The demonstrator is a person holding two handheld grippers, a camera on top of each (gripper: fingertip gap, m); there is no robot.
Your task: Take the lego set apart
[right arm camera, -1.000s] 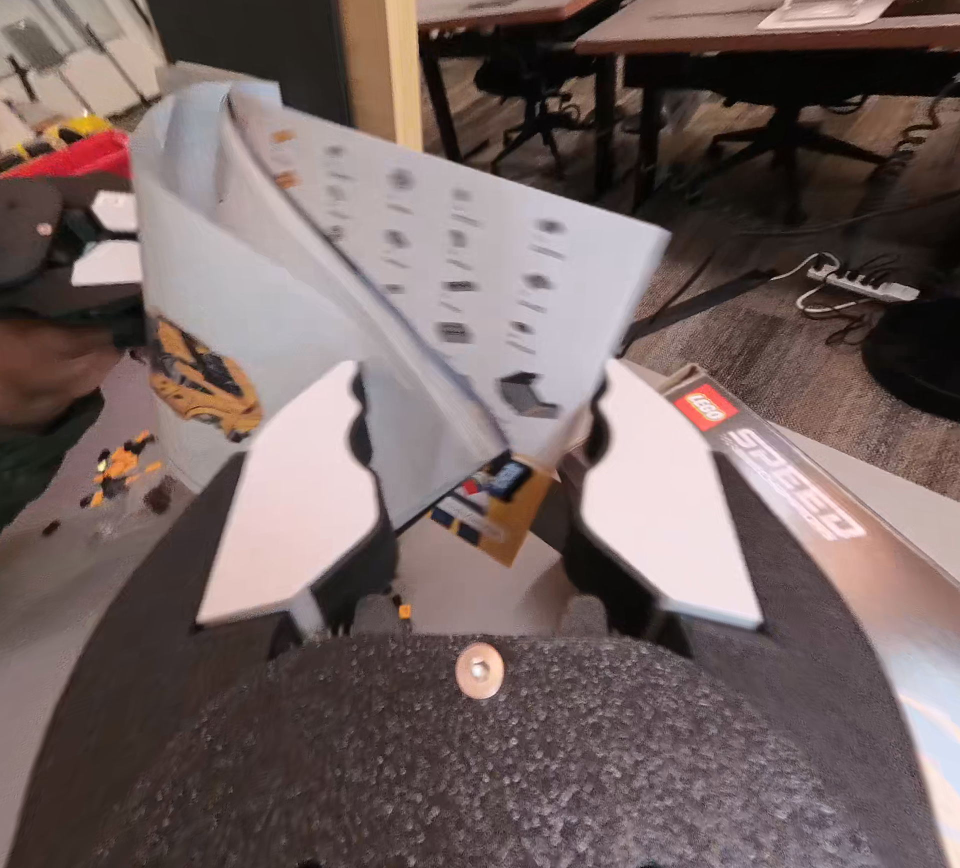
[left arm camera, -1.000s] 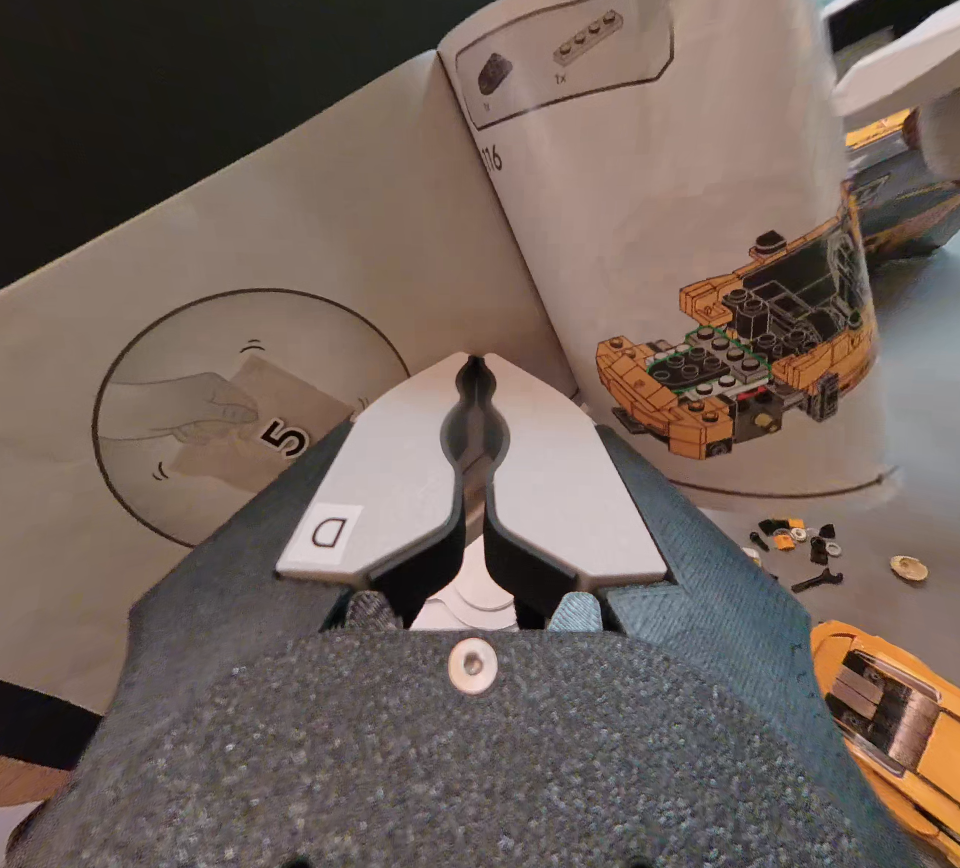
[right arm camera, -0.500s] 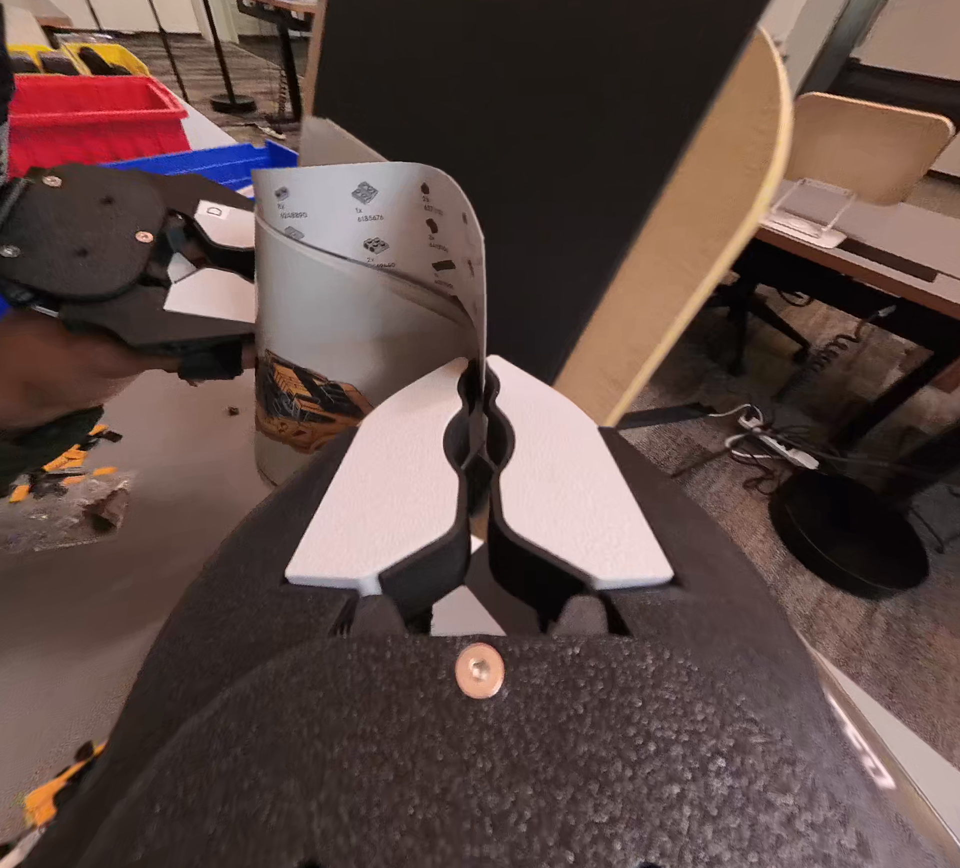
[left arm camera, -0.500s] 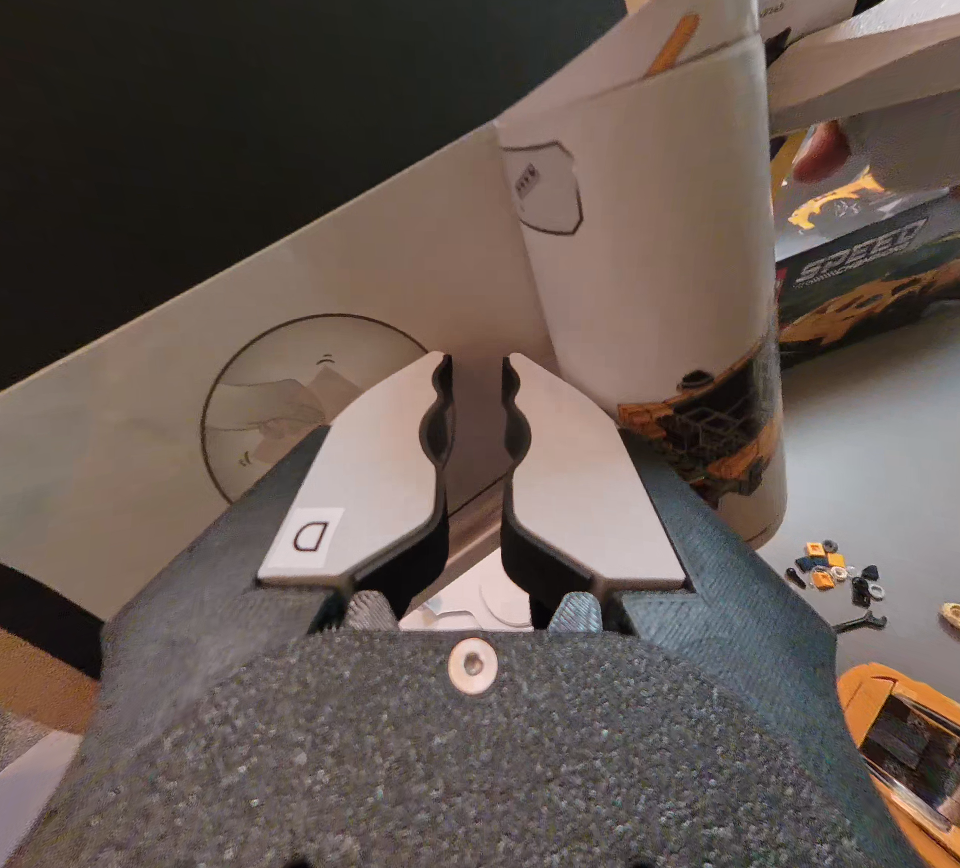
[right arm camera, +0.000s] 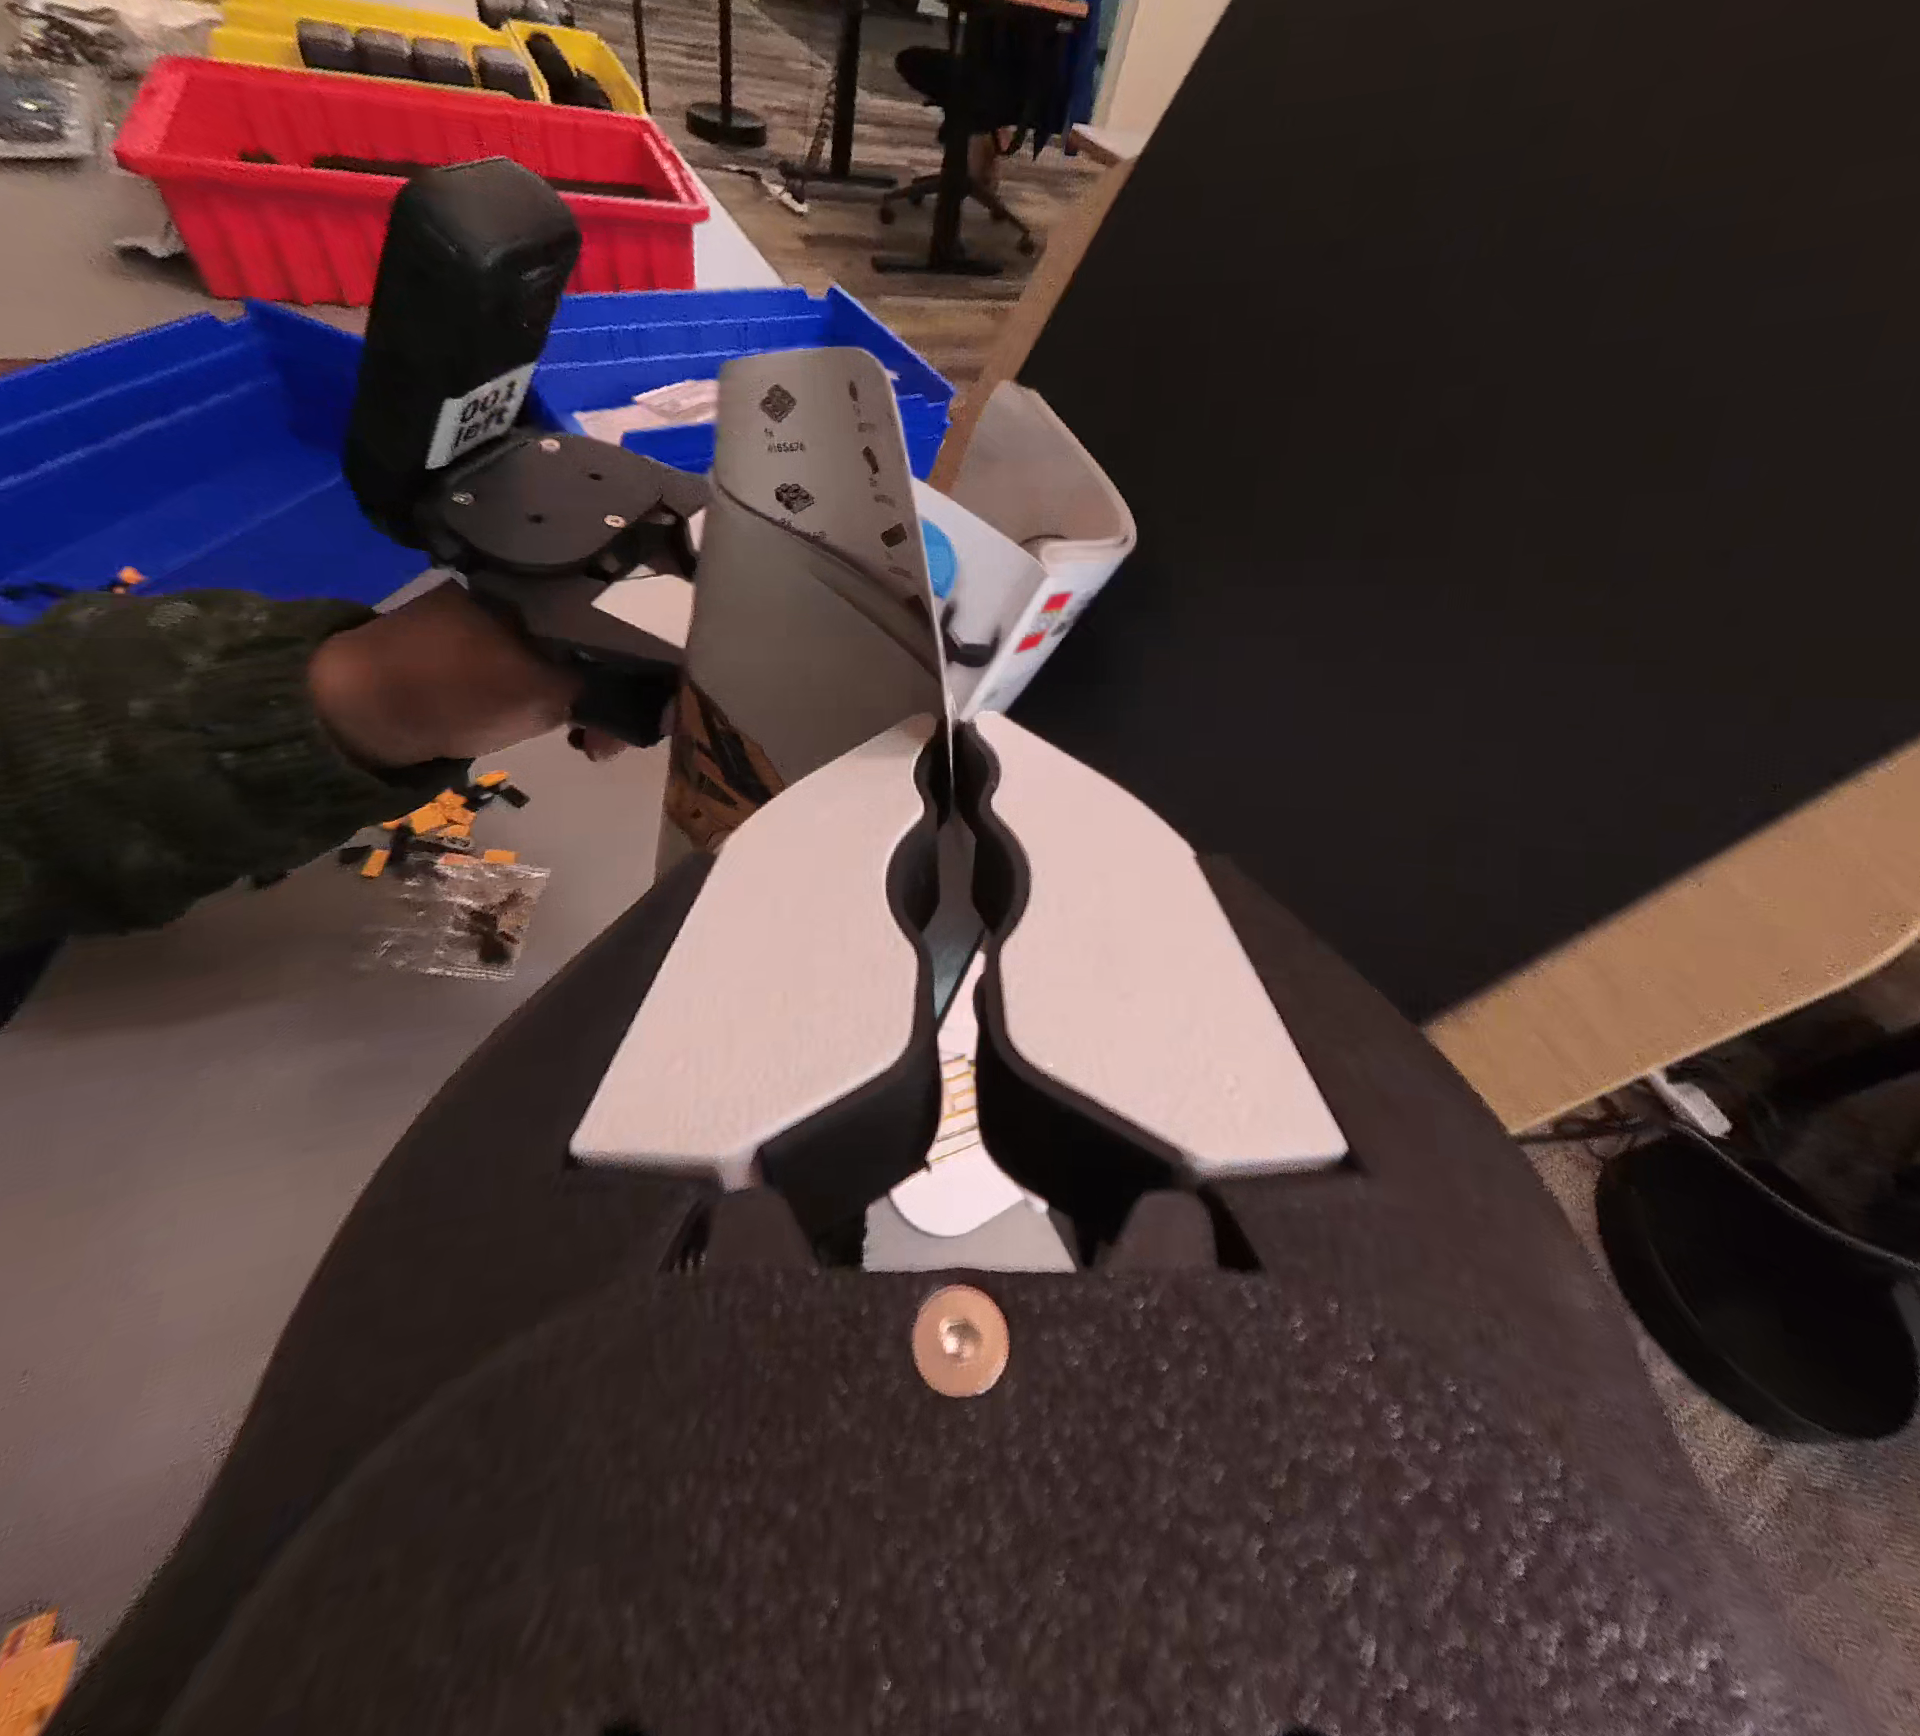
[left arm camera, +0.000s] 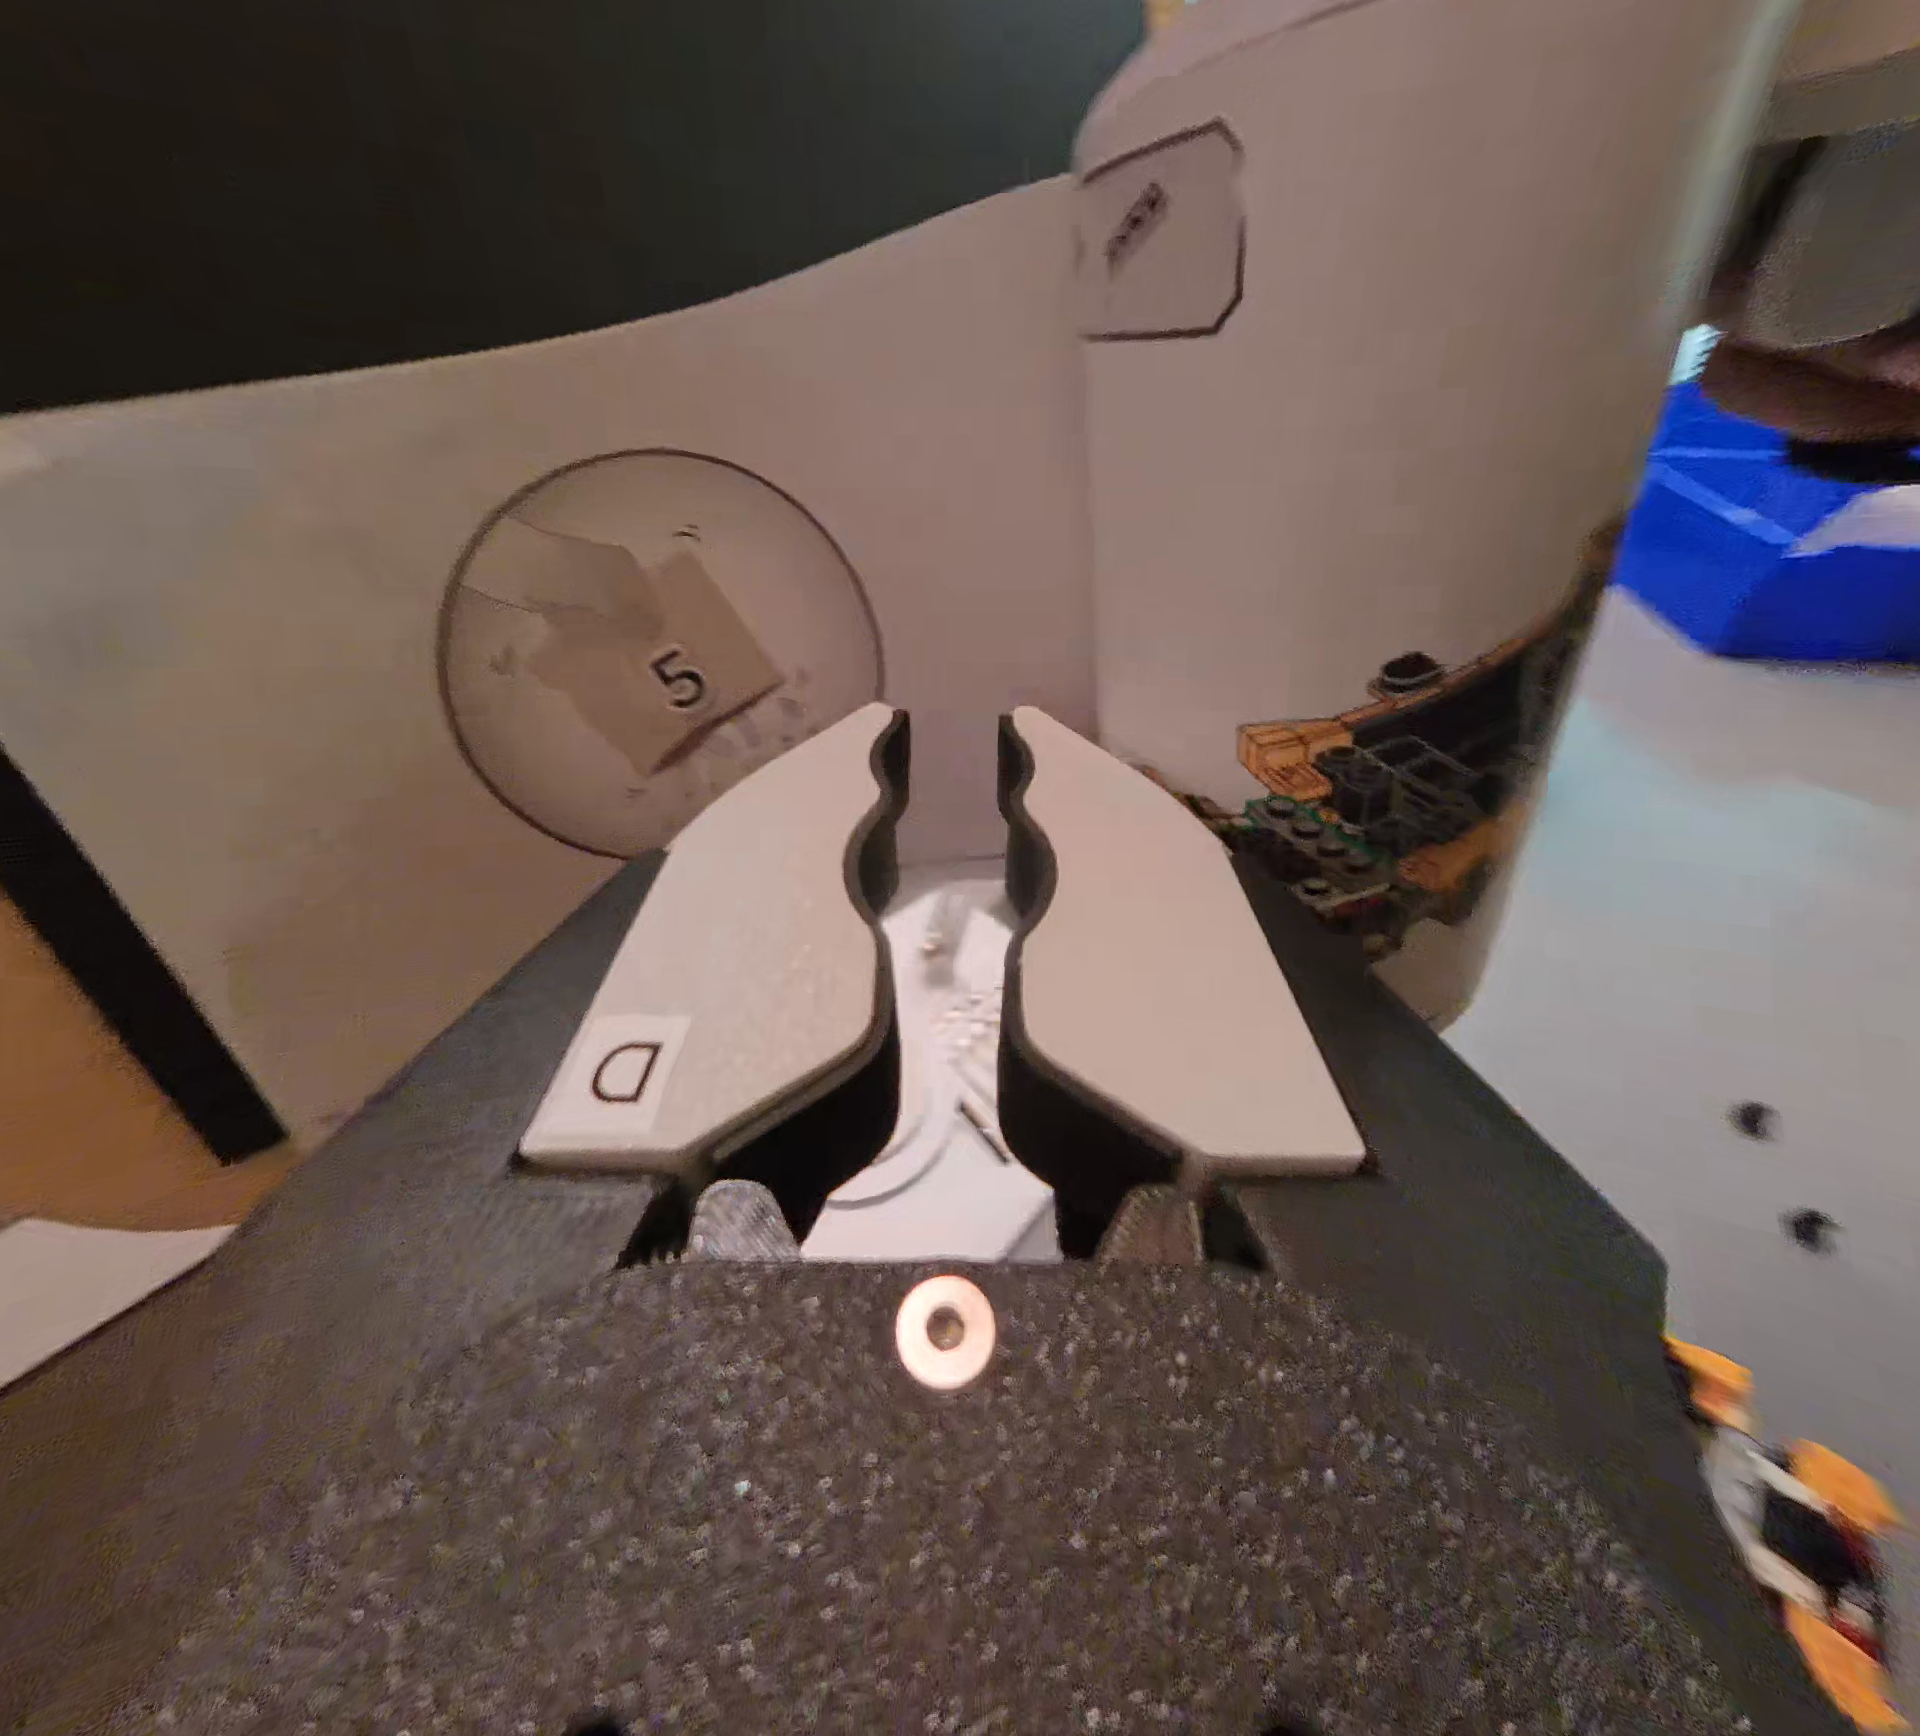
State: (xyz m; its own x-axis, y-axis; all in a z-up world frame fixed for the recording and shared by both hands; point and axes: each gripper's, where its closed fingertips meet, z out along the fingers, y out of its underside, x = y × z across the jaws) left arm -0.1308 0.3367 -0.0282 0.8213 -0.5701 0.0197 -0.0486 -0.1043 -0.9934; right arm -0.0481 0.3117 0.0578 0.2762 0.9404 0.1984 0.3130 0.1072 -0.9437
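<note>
The white instruction booklet (left arm camera: pixel 1299 460) stands open and curled right in front of my left gripper (left arm camera: pixel 951 741), which is open with a narrow gap and grips nothing. My right gripper (right arm camera: pixel 951 741) is shut on the edge of a booklet (right arm camera: pixel 821 564) page and holds it upright. In the right wrist view the left gripper (right arm camera: pixel 665 590), held by a hand in a dark green sleeve, sits against the booklet's left side. A blurred orange lego car (left arm camera: pixel 1808 1530) lies at the lower right. Loose orange and black lego pieces (right arm camera: pixel 436 834) lie on the grey table.
A blue bin (right arm camera: pixel 187 460) stands behind the left gripper, with a red bin (right arm camera: pixel 416 148) and a yellow bin (right arm camera: pixel 364 24) farther back. A clear bag of parts (right arm camera: pixel 457 928) lies on the table. A large black panel (right arm camera: pixel 1507 336) stands on the right. Some 12 cm of space lies between my two pairs of fingers. Left tips and right tips are each some 35 cm from the blurred orange lego car (left arm camera: pixel 1808 1530).
My left gripper let go of the booklet page and opened. My right gripper went from open to shut on a page edge. The booklet has swung upright between them.
</note>
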